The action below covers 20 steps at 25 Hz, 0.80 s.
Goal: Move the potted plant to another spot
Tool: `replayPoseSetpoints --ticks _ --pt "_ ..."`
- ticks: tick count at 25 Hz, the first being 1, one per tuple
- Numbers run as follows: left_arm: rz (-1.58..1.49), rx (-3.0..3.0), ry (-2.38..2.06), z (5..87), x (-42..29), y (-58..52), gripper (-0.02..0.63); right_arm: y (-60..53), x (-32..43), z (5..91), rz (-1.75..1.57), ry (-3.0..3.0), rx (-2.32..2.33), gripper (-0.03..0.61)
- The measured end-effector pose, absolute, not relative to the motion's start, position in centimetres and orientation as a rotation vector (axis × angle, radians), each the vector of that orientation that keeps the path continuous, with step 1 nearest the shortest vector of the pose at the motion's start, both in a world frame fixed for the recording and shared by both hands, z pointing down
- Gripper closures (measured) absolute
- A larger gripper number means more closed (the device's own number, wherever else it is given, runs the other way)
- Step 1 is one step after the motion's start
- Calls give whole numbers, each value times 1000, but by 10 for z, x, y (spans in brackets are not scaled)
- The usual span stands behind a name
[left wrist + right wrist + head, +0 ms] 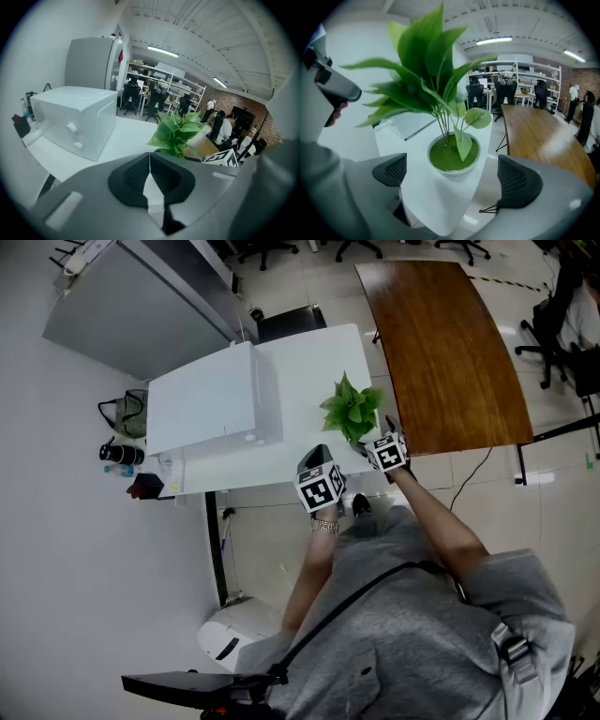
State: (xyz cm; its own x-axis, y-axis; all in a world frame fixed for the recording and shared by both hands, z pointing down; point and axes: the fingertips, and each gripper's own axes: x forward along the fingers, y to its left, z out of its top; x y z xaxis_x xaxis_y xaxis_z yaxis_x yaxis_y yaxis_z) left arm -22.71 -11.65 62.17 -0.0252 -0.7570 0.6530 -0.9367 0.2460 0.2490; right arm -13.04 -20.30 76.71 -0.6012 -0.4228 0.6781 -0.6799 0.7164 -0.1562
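An office with a pale tiled floor, seen from above. A white table [300,371] stands at the centre, with a curved wooden table [441,343] just beside its right edge.

The potted plant [351,412] stands upright on the white table, near the table's near right corner. It has broad green leaves rising from a round white pot [453,157] filled with green moss.

The right tool [454,177] points down at the pot from the near side. Its two dark pads are spread wide apart, one to each side of the pot as the right gripper view shows it. The pads do not touch the pot. In the head view this tool [384,448] sits just beside the plant's right side.

The left tool [149,176] has its jaws closed together, with nothing between them. It hangs at the near table edge [322,486], just left of the plant and apart from it. In the left gripper view the plant [176,133] rises beyond the closed jaws.

Further left on the white table sits a large white box [211,399] with two round knobs on one face. At the table's left end are a dark bag [127,413] and some small dark items, too small to make out. A tall grey cabinet [131,306] stands behind the table. The person's grey sleeves and a black strap fill the bottom of the head view.
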Motion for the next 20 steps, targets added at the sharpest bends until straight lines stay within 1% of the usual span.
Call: replayPoseSetpoints --ticks 7,14,20 --pt "348 1491 -1800 641 -244 -135 594 -252 -154 795 482 -2251 814 -6" --pt "347 1441 -1821 641 -244 -139 594 -248 -168 818 488 -2223 699 -6" --pt "359 1426 -1826 644 -243 -145 594 -247 -171 815 468 -2281 622 23"
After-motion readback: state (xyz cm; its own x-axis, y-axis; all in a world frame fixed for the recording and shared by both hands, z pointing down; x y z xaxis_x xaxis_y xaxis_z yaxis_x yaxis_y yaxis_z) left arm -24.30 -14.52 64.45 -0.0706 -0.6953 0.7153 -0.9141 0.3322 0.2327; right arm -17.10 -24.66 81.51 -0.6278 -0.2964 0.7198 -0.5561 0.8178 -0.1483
